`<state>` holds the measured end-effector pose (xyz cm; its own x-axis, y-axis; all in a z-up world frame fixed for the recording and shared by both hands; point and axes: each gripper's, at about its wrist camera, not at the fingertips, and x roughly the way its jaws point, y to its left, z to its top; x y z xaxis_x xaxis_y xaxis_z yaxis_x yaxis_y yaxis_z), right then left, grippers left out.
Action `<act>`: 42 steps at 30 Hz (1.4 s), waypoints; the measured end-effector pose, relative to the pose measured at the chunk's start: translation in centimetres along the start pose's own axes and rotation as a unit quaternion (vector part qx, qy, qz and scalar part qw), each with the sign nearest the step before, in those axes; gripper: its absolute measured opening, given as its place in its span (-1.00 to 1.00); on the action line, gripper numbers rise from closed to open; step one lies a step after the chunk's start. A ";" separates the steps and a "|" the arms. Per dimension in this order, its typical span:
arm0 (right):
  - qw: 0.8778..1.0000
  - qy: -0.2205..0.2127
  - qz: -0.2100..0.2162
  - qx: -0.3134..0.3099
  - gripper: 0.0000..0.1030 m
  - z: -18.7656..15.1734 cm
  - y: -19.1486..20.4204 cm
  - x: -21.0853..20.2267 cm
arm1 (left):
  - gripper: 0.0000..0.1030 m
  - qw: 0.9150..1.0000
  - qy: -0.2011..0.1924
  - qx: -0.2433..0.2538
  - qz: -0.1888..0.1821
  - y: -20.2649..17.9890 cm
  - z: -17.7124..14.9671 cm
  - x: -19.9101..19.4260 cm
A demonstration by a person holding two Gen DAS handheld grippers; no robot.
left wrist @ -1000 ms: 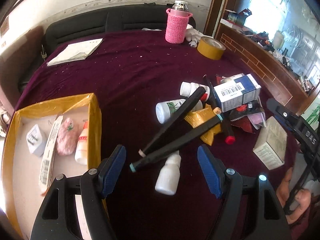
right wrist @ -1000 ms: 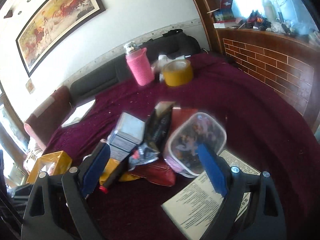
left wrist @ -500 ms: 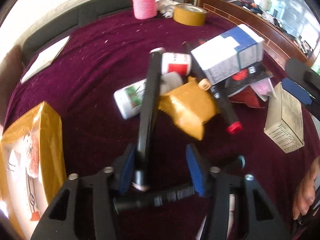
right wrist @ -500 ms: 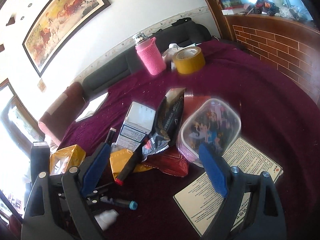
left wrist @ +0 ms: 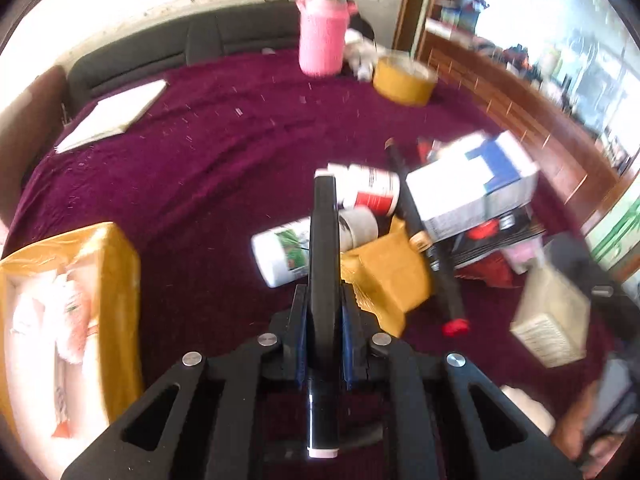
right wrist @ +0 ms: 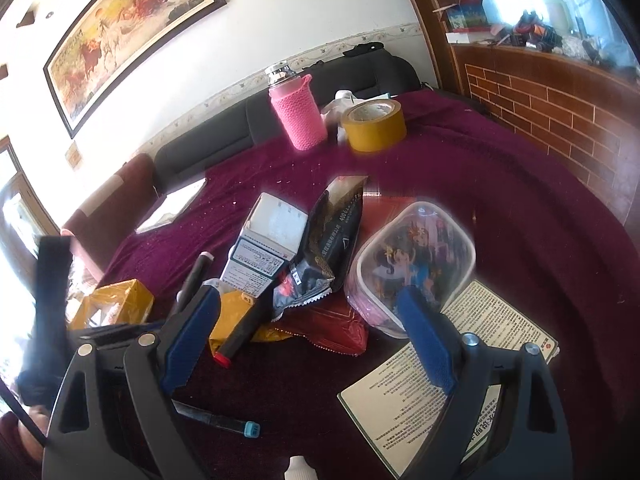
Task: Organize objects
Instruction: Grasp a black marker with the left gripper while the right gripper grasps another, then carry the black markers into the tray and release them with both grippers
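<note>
My left gripper (left wrist: 324, 312) is shut on a black marker (left wrist: 324, 240) with pale ends. The marker runs straight along the fingers, its far end over the pile. That pile on the maroon cloth holds a green-label white bottle (left wrist: 280, 252), a red-label bottle (left wrist: 370, 190), a blue and white carton (left wrist: 472, 184), a yellow packet (left wrist: 388, 272) and a red-capped marker (left wrist: 432, 248). A yellow-taped box (left wrist: 116, 264) with several items sits at the left. My right gripper (right wrist: 306, 308) hangs open above a black snack bag (right wrist: 336, 236) and a clear pouch (right wrist: 416, 260), touching nothing.
A pink-sleeved flask (left wrist: 322, 40) and a tape roll (left wrist: 404, 78) stand at the far edge, with a white booklet (left wrist: 112, 116) at the far left. A teal-capped marker (right wrist: 216, 420), a white dropper bottle (right wrist: 300, 468) and a printed white box (right wrist: 452, 364) lie near me.
The left jaws closed from wide open onto the black marker, which now lies in line with the fingers. The teal-capped marker stayed on the cloth. The right gripper kept open.
</note>
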<state>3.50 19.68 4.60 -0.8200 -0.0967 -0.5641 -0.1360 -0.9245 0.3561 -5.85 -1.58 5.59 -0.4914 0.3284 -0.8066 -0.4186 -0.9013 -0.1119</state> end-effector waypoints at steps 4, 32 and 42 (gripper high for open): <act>1.000 -0.001 -0.012 -0.011 0.75 -0.1 0.2 0.1 | -0.78 0.998 -0.046 -0.028 -0.031 2.0 -1.3 -5.5; 0.924 0.266 0.033 -0.273 -0.76 -6.6 13.3 6.5 | -0.77 0.973 -0.135 -0.186 0.004 17.7 -16.4 -18.9; 0.955 0.214 0.104 -0.180 -0.76 -4.7 13.5 2.6 | -0.77 0.971 -0.137 -0.194 0.010 19.1 -16.9 -19.0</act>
<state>2.17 5.24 4.39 -0.4963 -0.3619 -0.7891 0.2672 -0.9285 0.2578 8.43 -29.79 8.96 -0.7035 0.3240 -0.6325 -0.1126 -0.9296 -0.3509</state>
